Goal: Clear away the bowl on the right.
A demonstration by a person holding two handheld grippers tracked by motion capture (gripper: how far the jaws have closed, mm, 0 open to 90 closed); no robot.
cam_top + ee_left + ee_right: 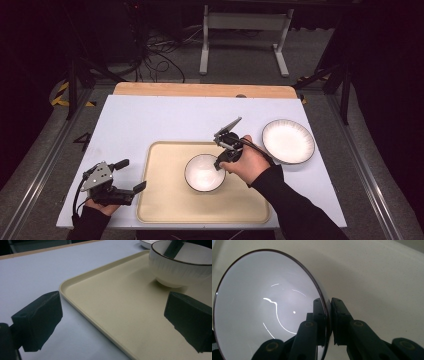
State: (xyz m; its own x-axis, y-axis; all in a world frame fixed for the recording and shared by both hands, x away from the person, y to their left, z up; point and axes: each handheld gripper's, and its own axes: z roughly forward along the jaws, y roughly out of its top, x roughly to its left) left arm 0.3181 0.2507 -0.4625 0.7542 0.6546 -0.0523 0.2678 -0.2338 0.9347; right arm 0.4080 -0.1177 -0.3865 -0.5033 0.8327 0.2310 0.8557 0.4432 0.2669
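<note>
Bowl (204,172) is pinched at its rim by right gripper (328,315) fingers, already resting on tray (165,200); release is judged left, plate (288,141) waits on worktop (150,120), left gripper (131,176) fingers wide open, empty.

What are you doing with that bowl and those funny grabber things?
A person holds a grabber in each hand. The right gripper is shut on the rim of a white bowl that sits on the beige tray. The left gripper waits open beside the tray. A white plate lies on the table.
</note>
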